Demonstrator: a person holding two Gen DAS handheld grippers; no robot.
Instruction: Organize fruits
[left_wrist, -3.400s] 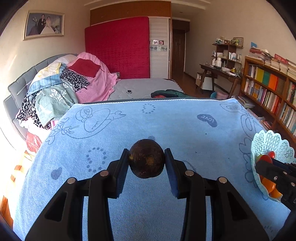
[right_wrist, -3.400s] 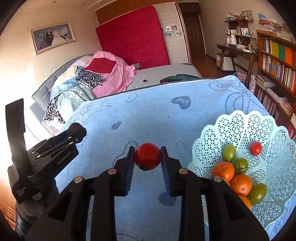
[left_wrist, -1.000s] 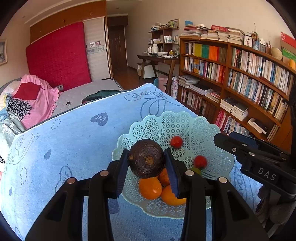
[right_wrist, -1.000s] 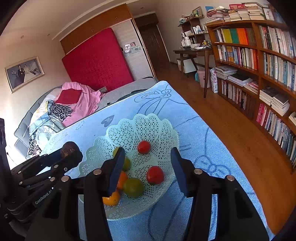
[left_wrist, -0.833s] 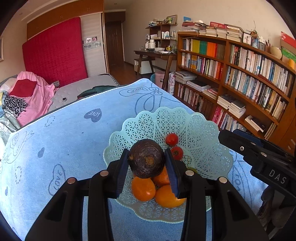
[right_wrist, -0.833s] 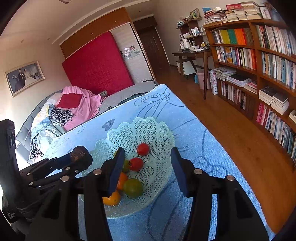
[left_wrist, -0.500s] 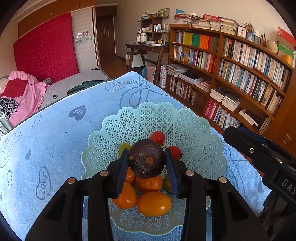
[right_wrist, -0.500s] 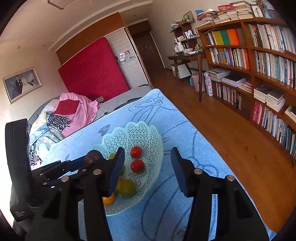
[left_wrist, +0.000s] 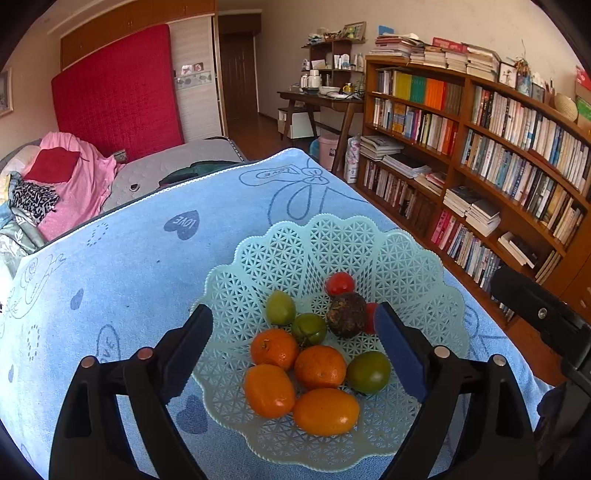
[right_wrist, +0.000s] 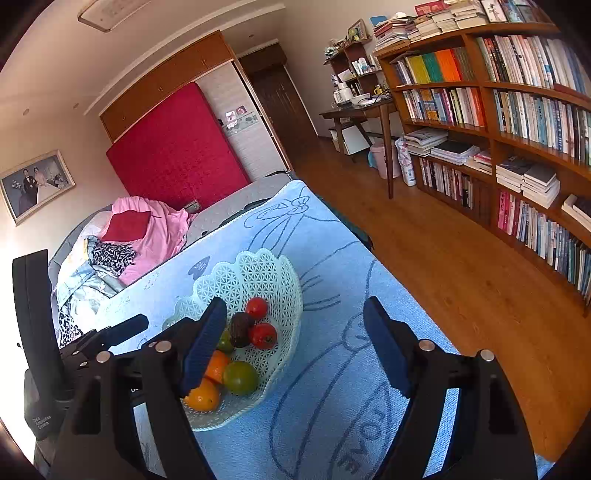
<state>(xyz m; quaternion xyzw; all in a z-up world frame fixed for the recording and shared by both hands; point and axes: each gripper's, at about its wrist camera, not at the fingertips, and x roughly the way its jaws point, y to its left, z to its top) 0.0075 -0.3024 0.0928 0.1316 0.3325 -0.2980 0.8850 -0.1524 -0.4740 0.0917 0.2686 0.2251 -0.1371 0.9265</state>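
Two grippers hang over a pale green lattice fruit basket (left_wrist: 280, 254) that sits on a light blue towel (left_wrist: 122, 258) printed with hearts. Working left to right in the left wrist view, the left gripper (left_wrist: 293, 345) has its jaws spread wide and holds nothing, straddling the basket's near side. Inside lie a pale green fruit (left_wrist: 280, 307), four oranges, the leftmost (left_wrist: 274, 349) beside a darker green fruit (left_wrist: 309, 328), then a dark brown round fruit (left_wrist: 346, 315) resting in the basket against a small red tomato (left_wrist: 339, 283), with another green fruit (left_wrist: 368, 371) nearer the right jaw. The right gripper (right_wrist: 295, 345) is likewise spread apart and empty, above the towel at the basket's right edge. Farther right, a wooden bookshelf (left_wrist: 480, 155) lines the wall.
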